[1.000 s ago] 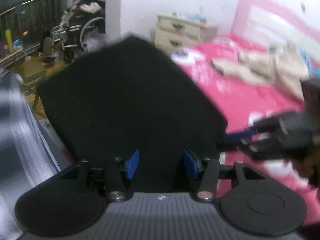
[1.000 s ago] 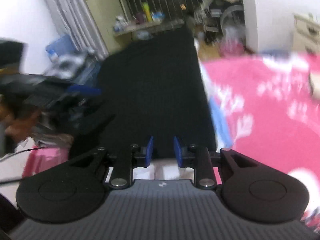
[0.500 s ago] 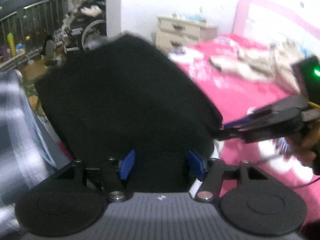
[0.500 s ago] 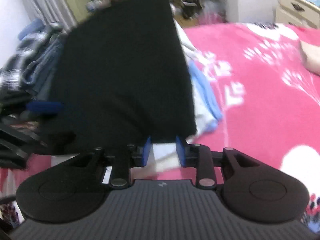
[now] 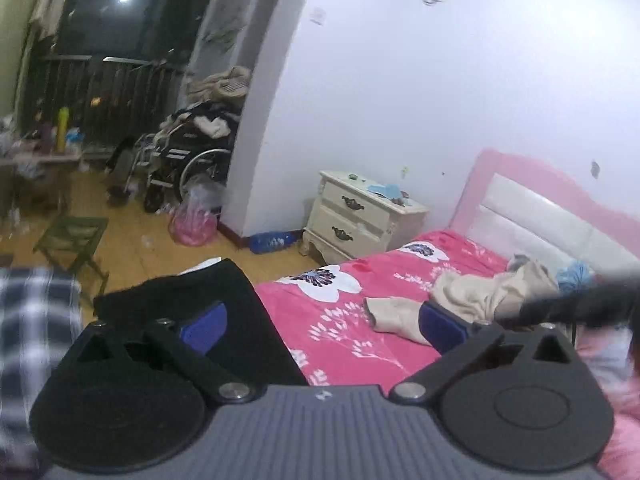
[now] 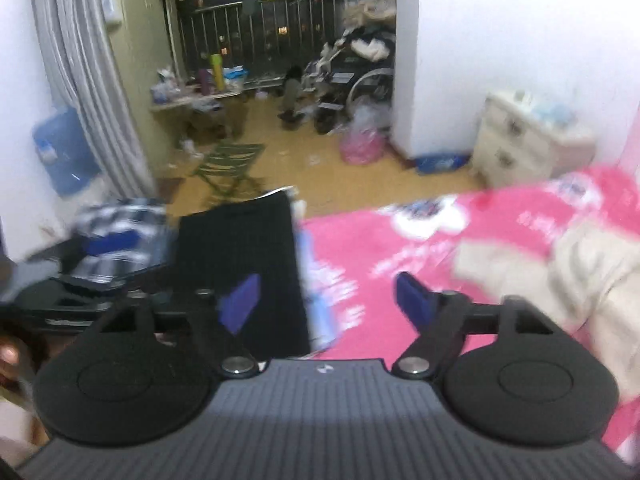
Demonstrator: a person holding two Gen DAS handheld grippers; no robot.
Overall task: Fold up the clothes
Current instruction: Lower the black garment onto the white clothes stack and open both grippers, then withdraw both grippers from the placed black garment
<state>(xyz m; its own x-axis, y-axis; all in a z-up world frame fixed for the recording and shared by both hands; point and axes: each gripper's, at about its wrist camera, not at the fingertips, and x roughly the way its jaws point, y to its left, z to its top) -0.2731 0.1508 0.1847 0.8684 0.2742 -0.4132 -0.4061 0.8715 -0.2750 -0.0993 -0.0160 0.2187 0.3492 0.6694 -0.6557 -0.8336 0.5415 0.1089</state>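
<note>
I'm hovering both grippers, L [image 5: 320,326] & R [image 6: 326,300], fingers wide, nothing held; black garment [image 6: 240,256] lying folded, soft/limp, so I'm judging corner-edge pinches best.

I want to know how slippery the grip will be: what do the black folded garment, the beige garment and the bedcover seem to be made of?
Black folded garment: matte, light-absorbing fabric, probably a knit or fleece; no sheen.
Beige garment: soft, thick-looking cloth lying in rounded rumples, perhaps fleece or brushed cotton.
Bedcover: pink floral printed textile, smooth and flat; fibre can't be told.
</note>
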